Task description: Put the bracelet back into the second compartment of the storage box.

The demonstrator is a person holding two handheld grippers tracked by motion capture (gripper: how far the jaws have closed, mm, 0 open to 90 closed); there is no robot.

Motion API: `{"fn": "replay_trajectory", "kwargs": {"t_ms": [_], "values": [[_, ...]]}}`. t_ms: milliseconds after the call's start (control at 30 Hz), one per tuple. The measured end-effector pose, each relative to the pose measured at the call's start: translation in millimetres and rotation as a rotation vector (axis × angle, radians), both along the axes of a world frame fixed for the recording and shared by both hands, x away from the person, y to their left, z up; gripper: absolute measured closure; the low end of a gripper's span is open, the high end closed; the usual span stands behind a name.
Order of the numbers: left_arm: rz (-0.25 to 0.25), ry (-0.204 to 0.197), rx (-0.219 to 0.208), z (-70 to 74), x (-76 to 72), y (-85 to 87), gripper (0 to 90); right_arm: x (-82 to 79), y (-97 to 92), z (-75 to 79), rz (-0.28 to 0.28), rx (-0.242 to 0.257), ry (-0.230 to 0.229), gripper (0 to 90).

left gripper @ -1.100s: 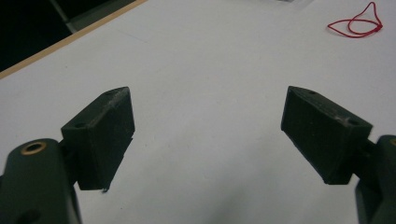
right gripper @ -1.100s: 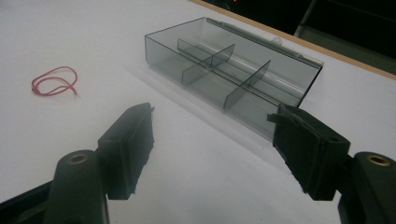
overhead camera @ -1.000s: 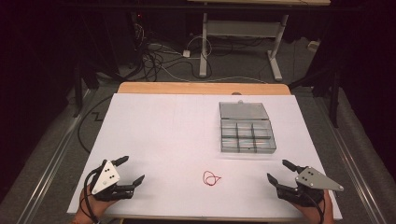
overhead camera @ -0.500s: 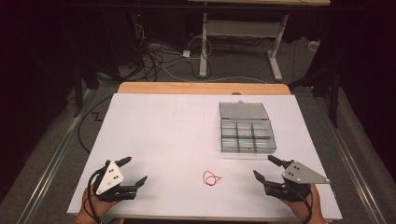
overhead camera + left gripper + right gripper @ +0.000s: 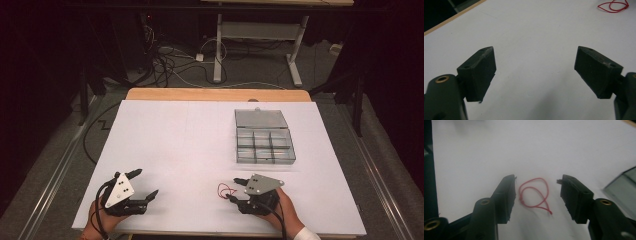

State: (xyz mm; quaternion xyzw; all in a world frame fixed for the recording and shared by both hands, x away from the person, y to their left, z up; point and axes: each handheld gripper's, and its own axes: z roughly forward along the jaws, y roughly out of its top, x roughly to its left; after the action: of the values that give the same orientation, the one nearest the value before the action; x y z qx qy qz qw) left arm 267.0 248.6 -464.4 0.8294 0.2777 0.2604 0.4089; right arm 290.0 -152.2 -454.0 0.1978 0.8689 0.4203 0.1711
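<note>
Now the right claw [image 5: 537,185] has slid up to the red string [image 5: 534,195], its jaws just narrowing around it, half-open, not yet pinching; pickup looks imminent.

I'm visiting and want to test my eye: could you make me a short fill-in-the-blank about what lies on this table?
1. The loop of string lying between the jaws of the right gripper is ____ in colour.
2. The clear box has its lid ____.
3. The jaws of the left gripper have ____ between them.
4. The string lies on a ____ table.

Missing words: red; open; nothing; white
</note>
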Motion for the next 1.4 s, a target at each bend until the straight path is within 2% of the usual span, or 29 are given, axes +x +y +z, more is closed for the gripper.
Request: {"fn": "replay_trajectory", "kwargs": {"t_ms": [100, 200, 267, 300, 400, 500, 533, 733, 833, 1067, 1400], "values": [[-0.001, -0.001, 0.007, -0.2, 0.3, -0.5, 16.8, 4.1, 13.0, -10.2, 0.035, -0.052, 0.04, 52.9], [-0.001, -0.013, 0.001, 0.7, 0.4, -0.5, 17.0, 6.6, 20.0, -18.0, 0.066, -0.08, 0.077, 58.5], [-0.002, -0.011, -0.001, 0.4, 0.7, -0.3, 17.8, 8.9, 24.1, -21.9, 0.075, -0.123, 0.094, 63.9], [-0.002, -0.009, 0.002, 0.1, 1.0, -0.4, 17.8, 10.0, 25.2, -21.8, 0.082, -0.123, 0.1, 68.3], [-0.003, -0.007, 0.007, -0.2, 1.3, -0.5, 17.8, 13.3, 25.5, -22.2, 0.088, -0.116, 0.134, 73.9], [-0.005, -0.009, 0.008, -0.2, 1.0, -0.9, 17.8, 13.6, 25.5, -22.3, 0.087, -0.116, 0.137, 79.2], [-0.005, -0.009, 0.009, -0.4, 0.9, -1.2, 17.8, 11.4, 27.0, -21.9, 0.096, -0.124, 0.133, 86.9], [-0.011, -0.004, 0.018, -2.1, 0.9, -2.4, 17.8, 10.2, 25.9, -19.9, 0.096, -0.136, 0.127, 88.7], [-0.01, -0.004, 0.015, -2.3, 1.0, -2.3, 17.8, 8.9, 23.0, -16.7, 0.089, -0.121, 0.113, 88.8], [-0.014, 0.0, 0.021, -3.1, 0.9, -3.1, 17.8, 7.1, 0.3, 4.5, 0.039, -0.04, 0.067, 88.8], [-0.016, 0.002, 0.021, -3.5, 1.1, -3.4, 17.8, 6.1, -27.8, 28.8, -0.021, 0.033, 0.003, 88.8]]}}
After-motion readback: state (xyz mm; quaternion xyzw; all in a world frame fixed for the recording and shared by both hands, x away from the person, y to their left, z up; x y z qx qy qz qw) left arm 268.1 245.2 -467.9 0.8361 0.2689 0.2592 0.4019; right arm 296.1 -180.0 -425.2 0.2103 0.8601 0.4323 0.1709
